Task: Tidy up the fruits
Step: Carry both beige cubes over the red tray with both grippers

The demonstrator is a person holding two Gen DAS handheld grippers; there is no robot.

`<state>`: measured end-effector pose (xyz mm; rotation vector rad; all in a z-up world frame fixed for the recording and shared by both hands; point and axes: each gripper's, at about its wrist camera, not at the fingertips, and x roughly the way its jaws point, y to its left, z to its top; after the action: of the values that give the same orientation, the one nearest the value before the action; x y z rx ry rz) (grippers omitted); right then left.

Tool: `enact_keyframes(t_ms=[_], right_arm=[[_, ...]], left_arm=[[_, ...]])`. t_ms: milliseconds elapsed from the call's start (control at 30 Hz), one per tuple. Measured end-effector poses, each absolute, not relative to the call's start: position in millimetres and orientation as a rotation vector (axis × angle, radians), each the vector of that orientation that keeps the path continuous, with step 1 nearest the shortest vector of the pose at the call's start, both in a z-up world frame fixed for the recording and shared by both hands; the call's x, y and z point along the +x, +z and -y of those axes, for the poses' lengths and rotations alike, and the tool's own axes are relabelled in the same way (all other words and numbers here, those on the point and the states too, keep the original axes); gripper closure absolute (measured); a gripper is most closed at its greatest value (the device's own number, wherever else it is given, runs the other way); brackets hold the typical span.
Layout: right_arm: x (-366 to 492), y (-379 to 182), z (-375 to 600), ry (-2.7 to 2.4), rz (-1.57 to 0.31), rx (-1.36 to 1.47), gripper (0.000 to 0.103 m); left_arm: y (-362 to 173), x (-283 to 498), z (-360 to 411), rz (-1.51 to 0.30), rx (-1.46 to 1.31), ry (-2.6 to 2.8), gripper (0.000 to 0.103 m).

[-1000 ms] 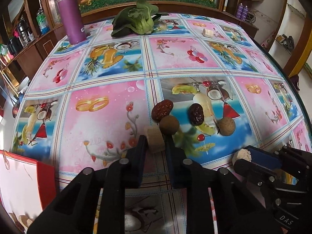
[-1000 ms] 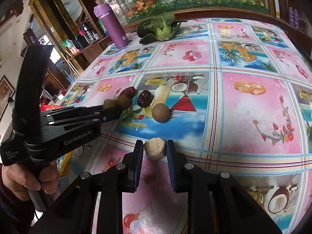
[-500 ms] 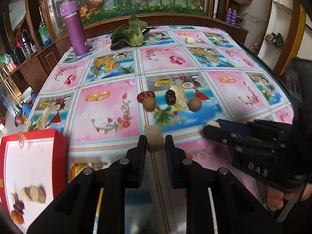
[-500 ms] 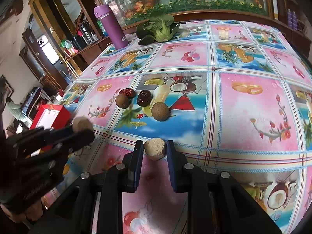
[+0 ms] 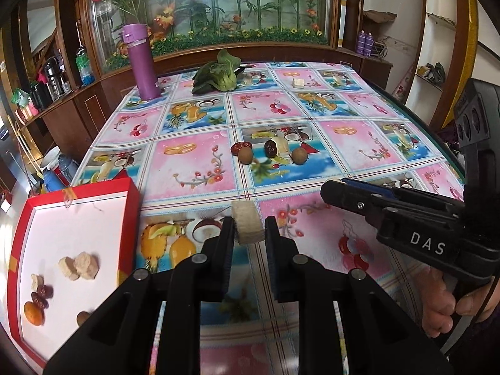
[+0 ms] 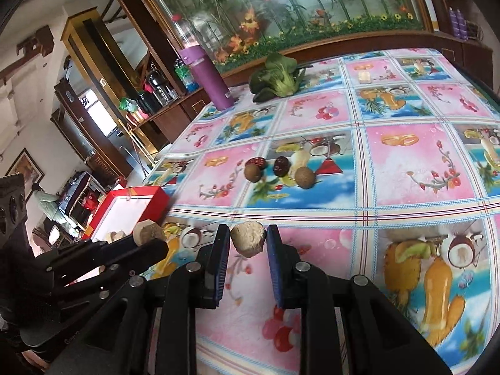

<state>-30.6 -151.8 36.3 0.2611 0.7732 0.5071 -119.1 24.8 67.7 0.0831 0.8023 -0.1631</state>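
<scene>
Pale, spongy fruit slice pinched in left gripper, held above tablecloth; red tray low to the left, nearer this hand; slice's round faces against the pads. Right gripper clamped on beige lumpy piece. Left view alone: tray contents, sorted slices and dates; right view alone: the lumpy piece, hidden in the left view. Loose fruits farther up the table.

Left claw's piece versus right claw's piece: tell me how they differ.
The left claw grips a flat-faced, cylinder-like tan slice; the right claw grips a rounder, lumpy tan chunk. The slice has straight-cut edges; the chunk looks irregular. Both are pale, held off the tablecloth.
</scene>
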Motion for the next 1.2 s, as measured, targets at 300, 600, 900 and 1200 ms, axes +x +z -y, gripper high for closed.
enact_keyframes(t_ms=[300,600,900,1200], right_arm=[[-59.4,54.4,124.4,0.526,-0.743,0.206,0.080],[-74.9,62.9,90.6,0.562,-0.732,0.159,0.080],[-78.1,71.4,41.8,0.622,-0.730,0.105,0.080],[-76.8,80.6,-16.4,0.717,-0.721,0.045,0.080]], left_arm=[[76.3,-149.6,-55.4,-0.752,0.042,-0.116,0.082],[86.8,-169.1,-91.7,-0.690,0.013,-0.040,0.082],[94.4,-180.4,-141.0,-0.640,-0.036,0.073,0.082],[89.2,-188.0,-187.6,-0.635,-0.071,0.202,0.082]])
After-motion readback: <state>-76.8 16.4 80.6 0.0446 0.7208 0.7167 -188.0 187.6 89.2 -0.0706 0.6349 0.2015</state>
